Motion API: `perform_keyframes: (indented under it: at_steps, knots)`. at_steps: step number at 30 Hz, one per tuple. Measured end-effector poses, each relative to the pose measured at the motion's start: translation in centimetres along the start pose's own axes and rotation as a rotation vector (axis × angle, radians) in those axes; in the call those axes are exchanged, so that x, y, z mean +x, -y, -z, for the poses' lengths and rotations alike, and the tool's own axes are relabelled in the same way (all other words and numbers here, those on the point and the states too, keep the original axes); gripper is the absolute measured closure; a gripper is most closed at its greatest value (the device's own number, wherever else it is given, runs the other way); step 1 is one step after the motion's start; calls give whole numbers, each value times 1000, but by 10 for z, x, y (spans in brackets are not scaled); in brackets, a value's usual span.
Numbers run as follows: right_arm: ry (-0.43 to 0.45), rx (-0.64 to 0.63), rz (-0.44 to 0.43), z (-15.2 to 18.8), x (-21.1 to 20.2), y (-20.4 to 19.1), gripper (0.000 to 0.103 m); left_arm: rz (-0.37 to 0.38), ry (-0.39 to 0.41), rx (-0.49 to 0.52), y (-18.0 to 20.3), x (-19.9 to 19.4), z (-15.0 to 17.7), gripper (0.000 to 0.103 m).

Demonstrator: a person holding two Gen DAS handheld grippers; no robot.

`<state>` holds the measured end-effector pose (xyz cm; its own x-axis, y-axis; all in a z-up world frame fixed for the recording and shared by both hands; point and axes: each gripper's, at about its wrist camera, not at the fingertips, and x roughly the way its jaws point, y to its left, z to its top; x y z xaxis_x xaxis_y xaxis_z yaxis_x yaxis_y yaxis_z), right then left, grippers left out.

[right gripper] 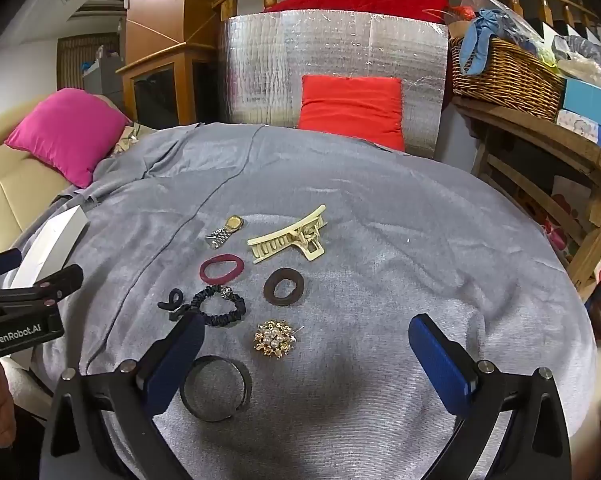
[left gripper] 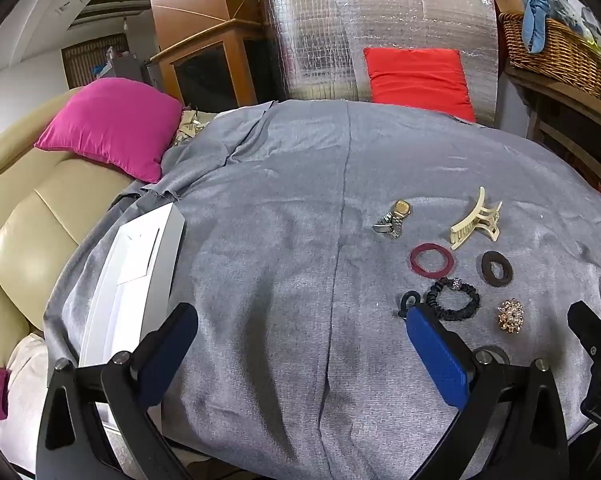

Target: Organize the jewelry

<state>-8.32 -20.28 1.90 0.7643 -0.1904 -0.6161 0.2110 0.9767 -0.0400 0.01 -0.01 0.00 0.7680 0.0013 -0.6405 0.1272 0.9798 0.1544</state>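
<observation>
Jewelry lies on a grey cloth (right gripper: 380, 240): a gold watch (right gripper: 225, 231), a cream hair claw (right gripper: 288, 240), a maroon hair tie (right gripper: 221, 269), a brown hair tie (right gripper: 283, 286), a black scrunchie (right gripper: 220, 307), a small black clip (right gripper: 171, 300), a gold pearl brooch (right gripper: 274, 338) and a dark bangle (right gripper: 216, 388). My right gripper (right gripper: 306, 354) is open above the brooch and bangle. My left gripper (left gripper: 300, 344) is open over bare cloth, with the items (left gripper: 432, 260) to its right. A white box (left gripper: 136, 276) lies at the left.
A beige sofa (left gripper: 24, 224) with a pink cushion (left gripper: 108, 124) is at the left. A silver foil panel (left gripper: 380, 40) and red cushion (left gripper: 418, 76) stand behind the cloth. A wicker basket (right gripper: 504, 76) sits on a wooden shelf at the right.
</observation>
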Motion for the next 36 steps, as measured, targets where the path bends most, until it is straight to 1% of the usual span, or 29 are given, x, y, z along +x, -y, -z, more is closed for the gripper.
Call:
perform_keyframes:
  at_steps: [12, 16, 18, 31, 36]
  knots:
    - [-10, 4, -7, 1, 3, 0, 0, 12, -6, -5, -2, 0, -1, 0]
    - [-10, 2, -7, 1, 3, 0, 0, 12, -6, -5, -9, 1, -2, 0]
    - [-12, 2, -6, 1, 4, -1, 0, 1, 1, 4, -1, 0, 0, 0]
    - [-16, 8, -11, 1, 4, 0, 0, 6, 1, 3, 0, 0, 0, 0]
    - [-16, 8, -11, 1, 4, 0, 0, -2, 4, 18, 0, 0, 1, 0]
